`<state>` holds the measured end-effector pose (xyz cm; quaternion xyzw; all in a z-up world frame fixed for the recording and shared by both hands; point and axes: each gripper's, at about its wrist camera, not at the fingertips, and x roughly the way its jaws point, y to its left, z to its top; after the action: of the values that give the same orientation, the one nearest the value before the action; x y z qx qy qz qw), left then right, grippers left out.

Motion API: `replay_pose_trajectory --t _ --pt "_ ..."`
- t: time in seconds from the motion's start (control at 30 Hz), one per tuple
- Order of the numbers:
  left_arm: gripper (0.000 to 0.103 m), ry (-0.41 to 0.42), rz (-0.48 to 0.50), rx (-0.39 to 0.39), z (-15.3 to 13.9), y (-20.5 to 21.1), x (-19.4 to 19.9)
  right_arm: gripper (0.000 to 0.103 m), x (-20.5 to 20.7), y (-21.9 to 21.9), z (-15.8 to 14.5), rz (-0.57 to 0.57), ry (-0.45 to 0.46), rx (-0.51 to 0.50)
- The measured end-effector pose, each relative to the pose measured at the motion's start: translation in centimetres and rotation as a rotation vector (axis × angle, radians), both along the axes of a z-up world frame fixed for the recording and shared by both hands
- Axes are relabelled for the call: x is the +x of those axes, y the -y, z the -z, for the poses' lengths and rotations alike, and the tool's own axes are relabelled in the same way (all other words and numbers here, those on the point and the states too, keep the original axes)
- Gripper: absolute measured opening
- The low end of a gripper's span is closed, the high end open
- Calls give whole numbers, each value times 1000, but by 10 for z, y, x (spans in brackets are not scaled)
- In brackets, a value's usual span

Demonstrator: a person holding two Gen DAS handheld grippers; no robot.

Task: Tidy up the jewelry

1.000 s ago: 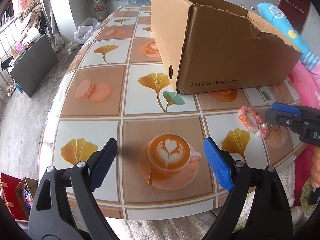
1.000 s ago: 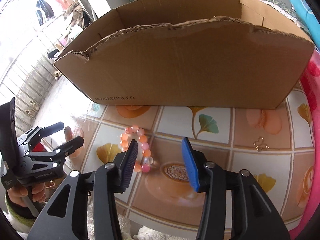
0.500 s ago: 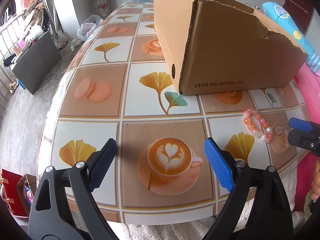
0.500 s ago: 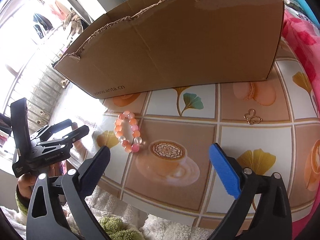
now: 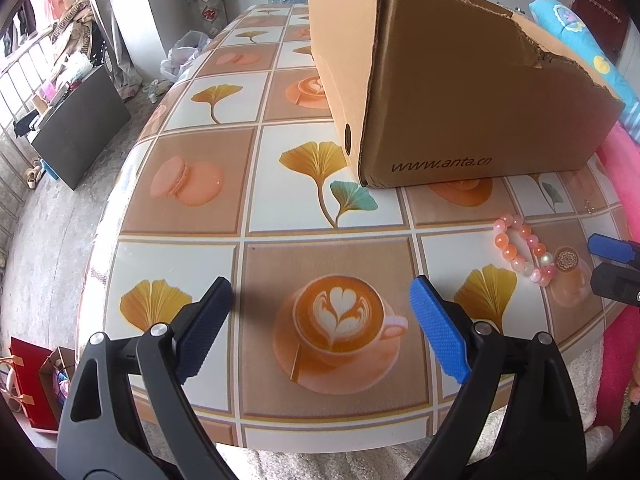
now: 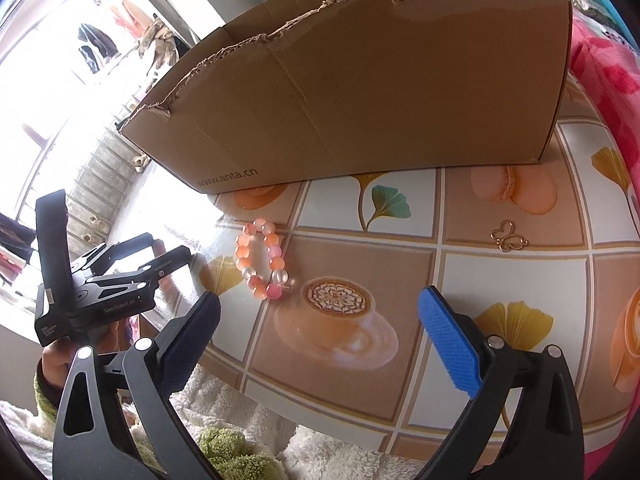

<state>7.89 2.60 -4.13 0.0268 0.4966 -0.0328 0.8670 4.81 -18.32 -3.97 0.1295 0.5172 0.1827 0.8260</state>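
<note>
Table (image 5: 248,184): checked cloth, tan and cream squares with golden ginkgo leaves, peach macarons, latte cups
Box (image 5: 480,92): plain brown cardboard, dark printed web address
Bracelet (image 6: 260,264): orange, pink and clear beads
Butterfly charm (image 6: 508,236): gold outline
Left tongs (image 5: 320,328): black arms, blue ribbed pads
Right tongs (image 6: 320,340): black arms, blue pads
</note>
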Motion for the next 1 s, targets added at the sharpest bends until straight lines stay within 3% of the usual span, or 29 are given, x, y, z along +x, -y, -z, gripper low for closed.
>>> replay_pose_trajectory --t 0.53,1.0 --pt "92 -10 -59 -8 1 1 3 97 12 5 5 -36 -45 99" --pt "93 -4 -72 -10 2 1 3 97 13 -3 4 -63 -46 47"
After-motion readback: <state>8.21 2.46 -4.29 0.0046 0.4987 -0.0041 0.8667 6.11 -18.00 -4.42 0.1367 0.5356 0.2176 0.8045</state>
